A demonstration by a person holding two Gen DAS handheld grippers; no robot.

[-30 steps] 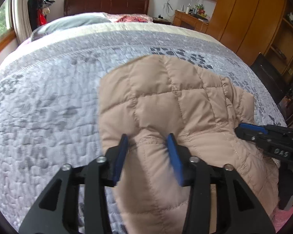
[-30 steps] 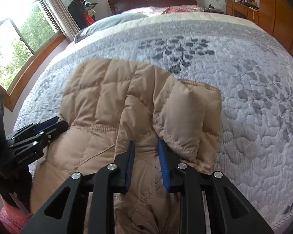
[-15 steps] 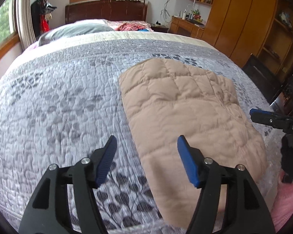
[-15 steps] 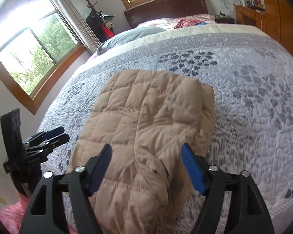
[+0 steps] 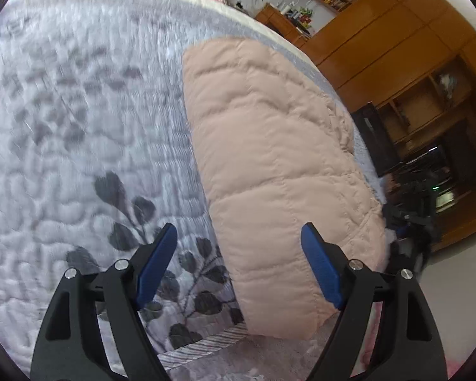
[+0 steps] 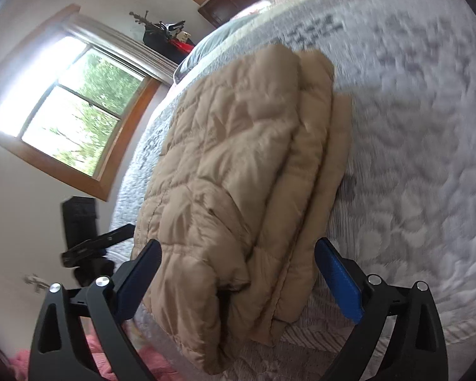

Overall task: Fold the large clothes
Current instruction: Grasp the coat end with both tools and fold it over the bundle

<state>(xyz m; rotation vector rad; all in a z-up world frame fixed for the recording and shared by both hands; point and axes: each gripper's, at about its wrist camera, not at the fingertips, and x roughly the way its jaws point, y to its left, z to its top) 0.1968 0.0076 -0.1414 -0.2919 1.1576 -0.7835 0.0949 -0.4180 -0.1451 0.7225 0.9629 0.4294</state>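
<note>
A tan quilted puffer jacket point(image 5: 276, 165) lies folded in a long stack on the grey patterned bedspread point(image 5: 79, 127), reaching the bed's near edge. In the right wrist view the jacket point(image 6: 238, 174) shows several stacked layers. My left gripper point(image 5: 239, 260) is open and empty, hovering over the jacket's near left corner. My right gripper point(image 6: 238, 273) is open and empty, its fingers astride the jacket's near end without touching it. The left gripper also shows in the right wrist view point(image 6: 95, 244), beside the bed.
Wooden wardrobes and shelves point(image 5: 412, 63) stand right of the bed. A window point(image 6: 73, 120) and a coat rack point(image 6: 165, 31) are to the left. The bedspread's striped edge point(image 5: 206, 346) is right below both grippers. Pink cloth point(image 6: 25, 358) is at the lower left.
Both grippers let go of the jacket and opened wide one second ago. Since then both have pulled back towards the bed's near edge and tilted, and the jacket lies flat and folded.
</note>
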